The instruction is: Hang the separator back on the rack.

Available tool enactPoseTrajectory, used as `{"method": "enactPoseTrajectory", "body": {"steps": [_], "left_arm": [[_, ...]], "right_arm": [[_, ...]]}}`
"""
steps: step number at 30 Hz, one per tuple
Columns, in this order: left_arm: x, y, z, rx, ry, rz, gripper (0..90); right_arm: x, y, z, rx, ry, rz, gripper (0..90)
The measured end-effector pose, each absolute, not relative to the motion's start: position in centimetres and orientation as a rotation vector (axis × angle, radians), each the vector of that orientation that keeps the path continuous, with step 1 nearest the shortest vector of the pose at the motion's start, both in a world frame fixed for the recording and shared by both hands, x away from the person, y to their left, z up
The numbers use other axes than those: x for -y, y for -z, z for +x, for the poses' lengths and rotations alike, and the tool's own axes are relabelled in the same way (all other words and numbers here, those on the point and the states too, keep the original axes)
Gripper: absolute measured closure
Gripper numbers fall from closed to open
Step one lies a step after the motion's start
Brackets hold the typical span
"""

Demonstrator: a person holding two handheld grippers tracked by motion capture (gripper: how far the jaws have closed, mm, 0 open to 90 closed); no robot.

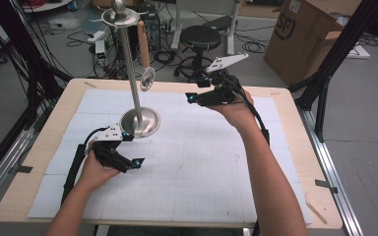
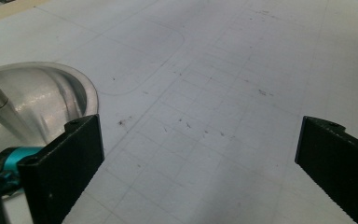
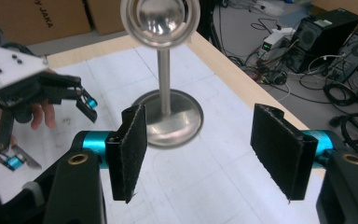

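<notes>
Steel stand [image 1: 139, 120] sits left of centre on the tabletop [image 1: 39, 147]: round dished base, thin upright pole, small disc and ball on top. White gridded mat [image 1: 202, 167] covers most of the tabletop; stand base is on the mat.

Left gripper [image 1: 128, 160] is at lower left, held low over the mat, just in front of the stand base and beside it, not touching as far as the high view shows. Jaws released, wide apart, nothing between them. Left gripper view: mat between both black jaws, base rim [image 2: 81, 93] just past the left-hand jaw, pole bottom at the far left edge. Left hand [image 1: 96, 169] wraps the gripper body, forearm comes in from the bottom edge.

Utensil with wooden handle [image 1: 143, 54] hangs from the stand's top disc; its metal ring end is beside the pole, partway down. Cannot tell what kind of utensil.

Right gripper [image 1: 193, 96] is right of the stand, raised above the mat, well apart from the pole. Jaws released, wide gap, nothing held. Right gripper view: jaws point at the stand [image 3: 164, 93], pole and base framed in the gap, top disc seen from below. Left gripper [image 3: 84, 100] shows farther off at left in that view.

Past the tabletop: black stool [image 1: 200, 39], cardboard box [image 1: 305, 37] at upper right, cables on the floor.
</notes>
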State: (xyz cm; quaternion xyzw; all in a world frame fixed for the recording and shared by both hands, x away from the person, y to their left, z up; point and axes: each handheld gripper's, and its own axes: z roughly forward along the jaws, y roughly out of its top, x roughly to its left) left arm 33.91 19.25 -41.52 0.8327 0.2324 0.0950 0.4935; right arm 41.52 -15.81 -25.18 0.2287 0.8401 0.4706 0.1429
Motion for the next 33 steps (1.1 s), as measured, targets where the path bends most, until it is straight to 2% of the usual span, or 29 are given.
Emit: {"method": "enactPoseTrajectory", "body": {"steps": [33], "left_arm": [[-19.3,41.5,33.7,-0.570,-0.235,2.017,1.7]], "right_arm": [[23.2,33.0,35.6,-2.339,-1.479,0.757,29.3]]}}
